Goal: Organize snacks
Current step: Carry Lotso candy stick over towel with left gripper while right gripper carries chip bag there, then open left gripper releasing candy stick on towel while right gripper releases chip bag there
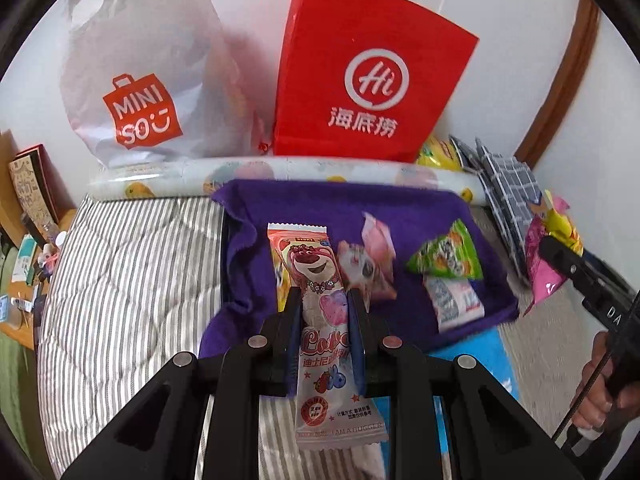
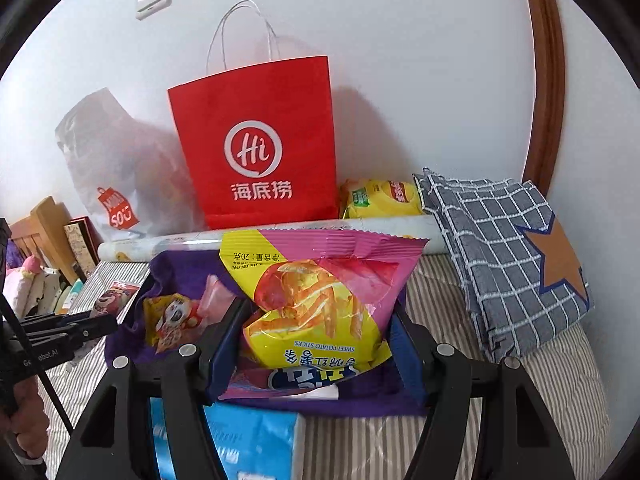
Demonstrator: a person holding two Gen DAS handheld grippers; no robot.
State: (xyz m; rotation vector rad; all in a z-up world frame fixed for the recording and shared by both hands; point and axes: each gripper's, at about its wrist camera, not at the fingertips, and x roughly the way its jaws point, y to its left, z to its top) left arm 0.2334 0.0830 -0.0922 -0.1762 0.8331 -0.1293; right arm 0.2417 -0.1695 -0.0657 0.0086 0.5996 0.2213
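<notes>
Snacks sit in both tongs at once. The left tongs (image 1: 325,300) are clamped on a long pink bear-print packet (image 1: 320,316), gripped across its middle so that both ends stick out past the fingers; the right tongs (image 2: 320,320) are clamped wider on a puffy pink-and-yellow sweet potato sticks bag (image 2: 320,300), held by its lower part, print upside down.

Just ahead of both tongs lies a tray lined with a purple cloth (image 1: 420,208), already holding a small pink packet (image 1: 370,264), a green packet (image 1: 446,256) and a white one (image 1: 454,298). That tray looks to be where the snacks are being gathered.

To place well, I would bring the bear packet down onto the bare cloth at the left of the small packets, lower it until it lies flat, then let go, rather than drop it from above onto the others. The puffy bag wants a gentle grip, since squeezing may crush the sticks; it would fit best at the right side beyond the green packet.

The left view shows the green and white packets, which the held bag hides in the right view. The right view shows a yellow chip bag (image 2: 380,198) beside the red paper bag (image 2: 256,144) plainly, and a blue box (image 2: 248,436) under the tongs.
</notes>
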